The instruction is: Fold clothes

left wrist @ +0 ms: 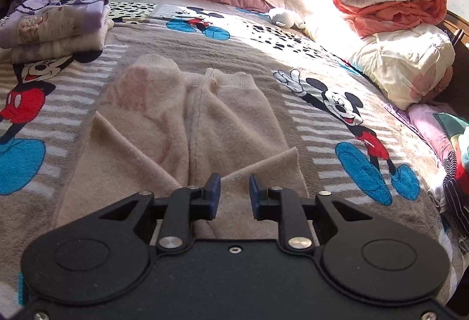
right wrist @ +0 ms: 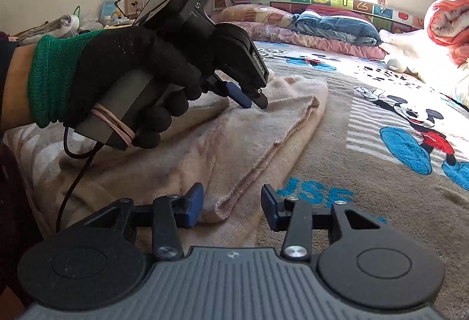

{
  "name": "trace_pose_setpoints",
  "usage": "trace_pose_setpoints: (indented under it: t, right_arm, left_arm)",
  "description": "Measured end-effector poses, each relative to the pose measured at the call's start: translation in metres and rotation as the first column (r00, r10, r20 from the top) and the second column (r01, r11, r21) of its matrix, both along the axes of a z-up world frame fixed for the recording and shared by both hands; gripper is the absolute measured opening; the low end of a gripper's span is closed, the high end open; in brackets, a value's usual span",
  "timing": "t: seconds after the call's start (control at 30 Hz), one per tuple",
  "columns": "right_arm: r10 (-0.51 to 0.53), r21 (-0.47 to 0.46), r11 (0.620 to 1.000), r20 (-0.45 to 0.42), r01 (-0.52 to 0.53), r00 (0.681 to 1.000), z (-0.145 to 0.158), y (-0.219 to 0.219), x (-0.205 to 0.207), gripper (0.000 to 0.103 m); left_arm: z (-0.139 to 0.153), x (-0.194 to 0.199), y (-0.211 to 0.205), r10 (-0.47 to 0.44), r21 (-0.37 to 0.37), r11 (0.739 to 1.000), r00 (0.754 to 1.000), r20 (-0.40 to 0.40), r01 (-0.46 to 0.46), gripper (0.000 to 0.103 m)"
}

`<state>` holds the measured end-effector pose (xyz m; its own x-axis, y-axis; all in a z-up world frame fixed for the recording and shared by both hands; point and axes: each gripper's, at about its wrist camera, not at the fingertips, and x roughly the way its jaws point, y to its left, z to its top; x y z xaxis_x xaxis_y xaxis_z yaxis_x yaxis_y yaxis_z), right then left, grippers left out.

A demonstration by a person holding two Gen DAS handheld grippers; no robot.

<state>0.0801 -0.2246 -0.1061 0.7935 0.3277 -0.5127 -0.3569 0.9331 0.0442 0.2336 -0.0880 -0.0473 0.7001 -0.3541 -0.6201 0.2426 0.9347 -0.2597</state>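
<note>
On the left wrist view first: pale pink pants (left wrist: 187, 120) are lying flat on the Mickey blanket (left wrist: 322, 56), cuffs pointing away from me, both near corners turned in. I'm reading this as an early fold, with most folding left on this piece. Folded stack (left wrist: 55, 24) is sitting far left, so some items look done; more clothes (left wrist: 454, 161) are waiting at the right edge. Left gripper (left wrist: 234, 194) is hovering over the near edge, jaws spread, holding nothing.

Right wrist view: right gripper (right wrist: 233, 207) is gaping wide around the folded corner (right wrist: 217, 211), not pinching it yet. Left gripper (right wrist: 255, 100), in the gloved hand (right wrist: 132, 76), is tipping down onto the pants (right wrist: 249, 129); contact is unclear.
</note>
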Motion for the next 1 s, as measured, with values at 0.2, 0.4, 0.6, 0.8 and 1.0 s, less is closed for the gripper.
trace_pose_setpoints:
  t: [0.2, 0.4, 0.6, 0.8, 1.0]
  right_arm:
    - [-0.010, 0.010, 1.000, 0.047, 0.009, 0.999, 0.014, -0.016, -0.029, 0.045]
    - [0.040, -0.168, 0.986, 0.113, -0.021, 0.993, 0.013, -0.009, -0.061, 0.049]
    - [0.122, -0.387, 0.919, 0.096, -0.076, 0.988, -0.004, 0.015, -0.073, 0.049]
    - [0.178, -0.465, 0.876, 0.069, -0.126, 0.982, -0.009, 0.025, -0.085, 0.053]
    - [0.232, -0.565, 0.812, 0.083, -0.146, 0.969, -0.023, 0.047, -0.091, 0.053]
  left_arm:
    - [0.022, -0.066, 0.074, 0.037, -0.056, 0.998, 0.996, 0.075, -0.033, 0.031]
    - [0.022, -0.137, 0.123, 0.003, 0.177, 0.983, 0.973, 0.229, -0.045, 0.042]
    - [0.003, -0.185, 0.141, -0.176, 0.400, 0.915, 0.949, 0.263, 0.059, 0.045]
    - [-0.037, -0.213, 0.127, -0.378, 0.607, 0.774, 0.900, 0.216, 0.180, 0.047]
    - [-0.078, -0.229, 0.111, -0.541, 0.792, 0.567, 0.827, 0.150, 0.227, 0.051]
